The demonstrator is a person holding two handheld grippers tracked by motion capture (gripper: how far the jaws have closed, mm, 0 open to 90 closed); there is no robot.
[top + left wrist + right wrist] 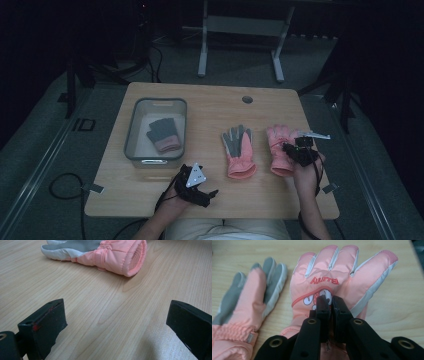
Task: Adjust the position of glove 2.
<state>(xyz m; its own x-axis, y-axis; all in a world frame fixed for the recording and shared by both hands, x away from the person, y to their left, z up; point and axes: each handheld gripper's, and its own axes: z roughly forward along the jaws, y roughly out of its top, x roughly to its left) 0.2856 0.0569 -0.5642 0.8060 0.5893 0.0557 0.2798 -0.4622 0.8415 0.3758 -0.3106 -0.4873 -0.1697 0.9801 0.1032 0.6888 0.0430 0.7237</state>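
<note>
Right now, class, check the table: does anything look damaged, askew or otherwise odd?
One oddity: the two pink gloves lie opposite ways up. The left pink glove shows its grey palm, while the right pink glove shows its printed back, with the right gripper closed on its fabric. Nothing looks spilled or torn.

Dim room, upper background nearly black. Light wooden table (210, 107) with rounded corners and a round grommet hole (247, 99) near its far edge. Grey carpeted floor (45, 150) around it. Beyond the far edge, a white metal frame stand (240, 30) on two legs. Black cables (62, 187) loop on the floor by the table's near left corner. Dark stand legs at both sides.
</note>
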